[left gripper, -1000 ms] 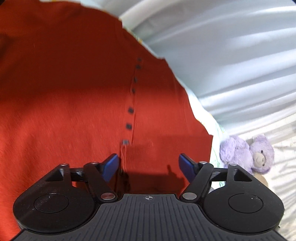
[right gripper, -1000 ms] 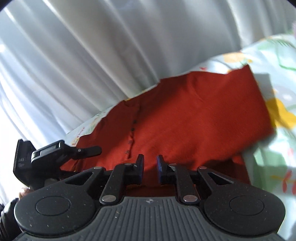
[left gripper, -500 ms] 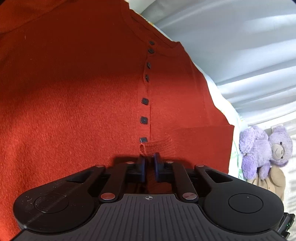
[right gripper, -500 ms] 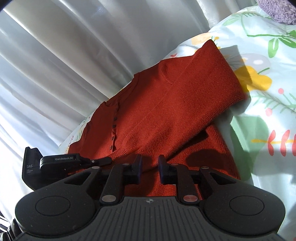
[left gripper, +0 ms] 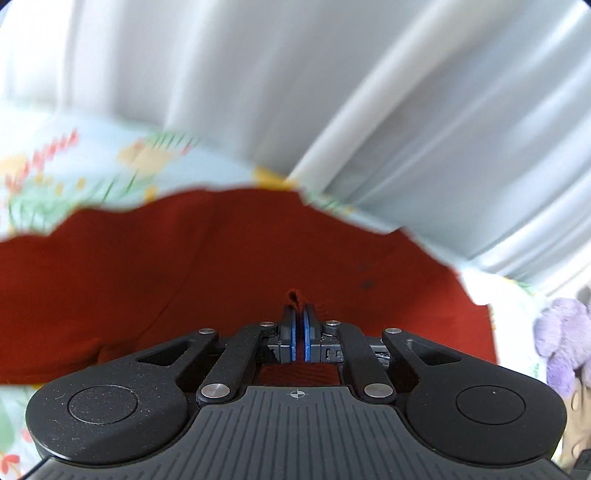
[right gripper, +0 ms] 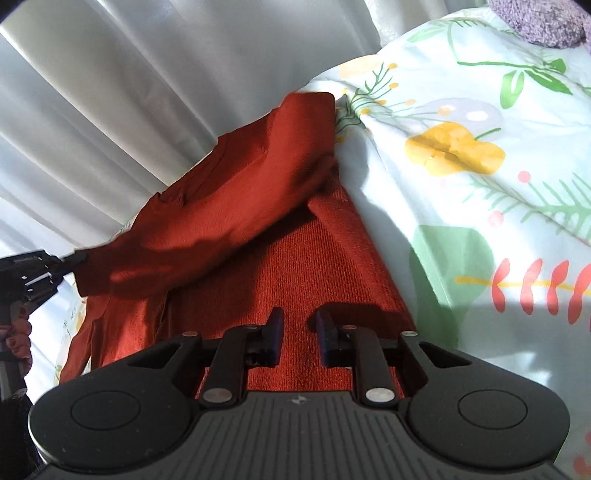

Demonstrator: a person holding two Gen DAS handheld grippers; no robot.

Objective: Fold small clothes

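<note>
A rust-red knit cardigan (right gripper: 295, 266) with dark buttons lies on a floral bedsheet (right gripper: 480, 206). My left gripper (left gripper: 298, 314) is shut on a pinch of the cardigan (left gripper: 147, 277) near its button placket and holds that side lifted. In the right wrist view the left gripper (right gripper: 33, 273) shows at the far left, pulling a raised fold of the cardigan. My right gripper (right gripper: 298, 325) hovers low over the cardigan's lower part, jaws slightly apart with nothing between them.
White curtains (left gripper: 369, 110) hang right behind the bed. A purple plush bear (left gripper: 561, 343) sits at the right edge, and its top shows in the right wrist view (right gripper: 539, 18). The floral sheet stretches to the right of the cardigan.
My left gripper closed on the cardigan by the buttons, then lifted and pulled it up, tilting its view toward the curtain. My right gripper moved lower over the cardigan's bottom part.
</note>
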